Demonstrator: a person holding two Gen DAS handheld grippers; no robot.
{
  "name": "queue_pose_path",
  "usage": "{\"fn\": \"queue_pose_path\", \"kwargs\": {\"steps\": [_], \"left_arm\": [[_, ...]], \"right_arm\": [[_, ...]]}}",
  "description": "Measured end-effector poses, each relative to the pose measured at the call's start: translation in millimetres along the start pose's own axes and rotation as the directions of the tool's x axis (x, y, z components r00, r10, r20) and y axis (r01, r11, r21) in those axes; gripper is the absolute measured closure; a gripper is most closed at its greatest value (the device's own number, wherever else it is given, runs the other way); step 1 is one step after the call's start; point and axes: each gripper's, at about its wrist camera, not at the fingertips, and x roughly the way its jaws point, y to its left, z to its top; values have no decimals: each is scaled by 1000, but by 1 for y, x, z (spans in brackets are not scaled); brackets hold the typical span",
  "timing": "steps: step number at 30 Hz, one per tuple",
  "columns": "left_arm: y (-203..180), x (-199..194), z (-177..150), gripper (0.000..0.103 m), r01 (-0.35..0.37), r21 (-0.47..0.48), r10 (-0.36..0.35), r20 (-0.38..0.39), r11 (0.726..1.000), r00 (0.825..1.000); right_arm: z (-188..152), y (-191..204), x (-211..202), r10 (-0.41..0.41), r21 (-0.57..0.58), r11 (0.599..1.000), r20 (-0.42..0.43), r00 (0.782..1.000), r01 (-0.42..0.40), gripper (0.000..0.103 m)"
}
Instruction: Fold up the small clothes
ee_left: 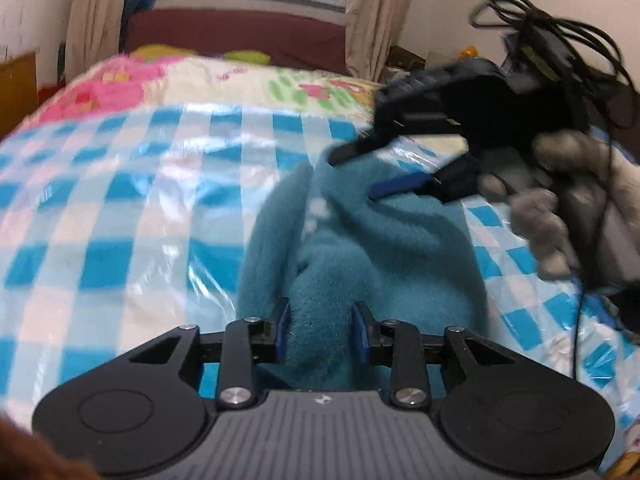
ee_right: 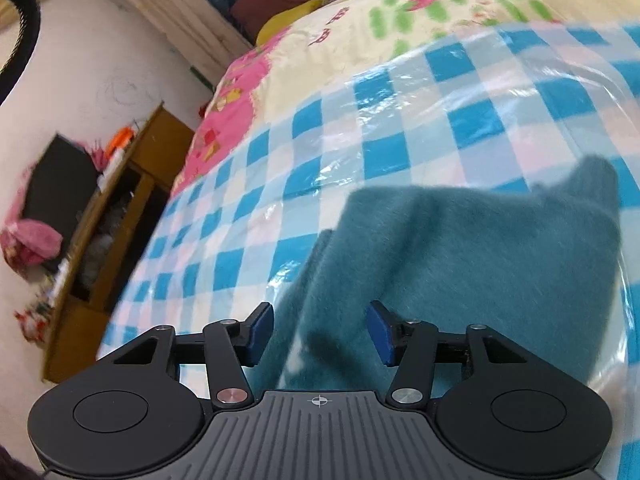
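Note:
A fuzzy teal garment lies bunched on a blue-and-white checked plastic sheet that covers a bed. My left gripper has its blue pads on either side of a thick fold of the garment and grips it. The right gripper, held by a gloved hand, shows in the left wrist view over the garment's far end with its fingers apart. In the right wrist view the right gripper is open just above the teal garment, holding nothing.
A floral bedspread in pink, cream and green lies beyond the checked sheet. A dark red headboard and a curtained window are behind. A wooden cabinet stands beside the bed. Black cables trail from the right gripper.

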Motion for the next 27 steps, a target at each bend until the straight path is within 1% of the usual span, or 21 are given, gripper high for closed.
{"fn": "queue_pose_path", "kwargs": {"steps": [2, 3, 5, 6, 7, 8, 9, 10, 11, 13, 14, 17, 19, 21, 22, 24, 25, 26, 27], "left_arm": [[-2, 1, -12, 74, 1, -15, -1, -22, 1000, 1000], [-2, 2, -18, 75, 2, -26, -3, -28, 1000, 1000], [-2, 1, -25, 77, 14, -56, -15, -31, 998, 999], [0, -1, -27, 77, 23, -79, -25, -25, 997, 999], [3, -2, -27, 77, 33, -101, -34, -16, 994, 999], [5, -4, -27, 78, 46, -122, -47, -8, 991, 999], [8, -7, -26, 79, 70, -148, -70, 6, 986, 998], [10, -9, -25, 79, 96, -168, -95, 19, 981, 995], [12, -13, -26, 80, 124, -188, -120, 29, 974, 992], [12, -17, -30, 80, 164, -214, -158, 44, 963, 986], [11, -19, -31, 81, 171, -217, -164, 49, 961, 985], [12, -25, -34, 81, 209, -233, -197, 73, 950, 978], [15, -27, -35, 81, 228, -247, -214, 83, 942, 973], [19, -24, -37, 81, 224, -265, -212, 76, 938, 974], [20, -22, -38, 81, 219, -275, -208, 71, 936, 976], [20, -20, -41, 81, 202, -277, -193, 62, 939, 979], [20, -19, -41, 81, 197, -276, -188, 59, 941, 980], [19, -20, -43, 81, 199, -276, -190, 59, 940, 980], [18, -21, -44, 81, 200, -274, -191, 60, 941, 980]], "right_arm": [[-1, 13, 13, -33, -54, 998, -26, 999, 32, 47], [-3, 21, 20, -64, -94, 994, -37, 997, 60, 47], [-8, 34, 35, -127, -184, 976, -60, 990, 114, 47], [-11, 38, 40, -152, -208, 968, -57, 987, 137, 47], [-14, 41, 44, -168, -227, 962, -50, 985, 153, 52], [-18, 44, 45, -191, -261, 949, -37, 981, 175, 62], [-21, 45, 44, -205, -289, 939, -27, 978, 189, 66], [-22, 44, 42, -200, -298, 937, -27, 979, 183, 73], [-23, 41, 36, -185, -290, 942, -36, 982, 167, 79], [-24, 34, 24, -155, -248, 959, -46, 987, 139, 85], [-24, 32, 16, -138, -228, 966, -44, 989, 125, 96], [-27, 28, -13, -80, -171, 982, -11, 997, 77, 96], [-28, 30, -26, -70, -167, 983, 16, 997, 71, 96], [-29, 38, -26, -101, -202, 974, 22, 995, 104, 94], [-30, 42, -22, -119, -214, 969, 21, 993, 121, 90], [-32, 48, -14, -155, -224, 963, 9, 988, 153, 90], [-33, 51, -8, -181, -236, 956, 2, 983, 177, 88], [-34, 53, -2, -202, -247, 950, -10, 979, 193, 82], [-36, 56, 4, -209, -251, 948, -27, 978, 196, 79]]}}
